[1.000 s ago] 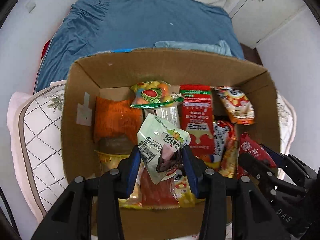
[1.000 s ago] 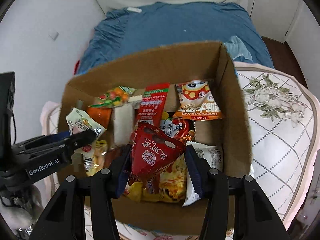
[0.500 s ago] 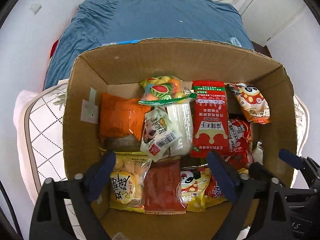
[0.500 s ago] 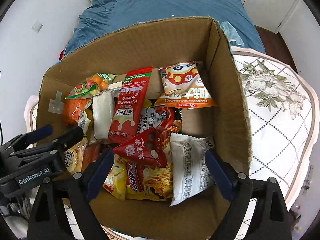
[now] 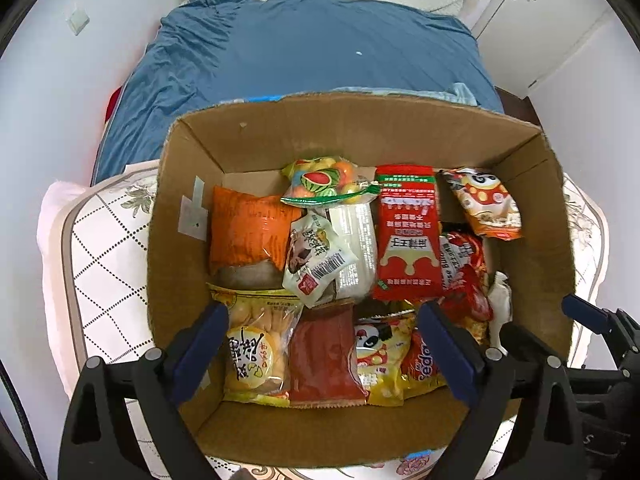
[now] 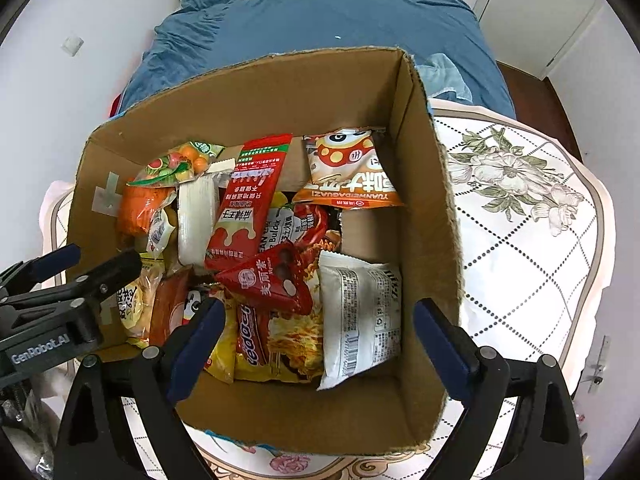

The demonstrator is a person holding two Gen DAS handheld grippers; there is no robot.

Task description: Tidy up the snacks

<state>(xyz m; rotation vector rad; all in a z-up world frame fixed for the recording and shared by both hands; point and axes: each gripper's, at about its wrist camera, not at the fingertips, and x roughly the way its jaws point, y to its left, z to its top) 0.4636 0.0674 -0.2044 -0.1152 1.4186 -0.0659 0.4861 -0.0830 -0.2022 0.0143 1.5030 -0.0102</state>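
Observation:
An open cardboard box (image 5: 360, 124) (image 6: 424, 200) holds several snack packets. My left gripper (image 5: 322, 316) hangs open over its near left part, with nothing between its jaws. A small green-and-white packet (image 5: 316, 256) lies loose on the pile below, beside an orange bag (image 5: 248, 228). My right gripper (image 6: 318, 312) points down over the near right part, jaws still opening and empty. A red triangular packet (image 6: 272, 280) rests on the noodle packets beneath it, apart from the pads. Each view shows the other gripper's fingers (image 5: 584, 314) (image 6: 120, 264) at the box's side.
The box stands on a white quilted cover with a flower print (image 6: 520, 200). Blue bedding (image 5: 320, 48) lies behind it, white walls stand on both sides, and a white cupboard door (image 5: 552, 12) is at the far right.
Both grippers went from shut to wide open. The left let go of the green-and-white packet, the right of the red triangular packet; both packets now lie in the box.

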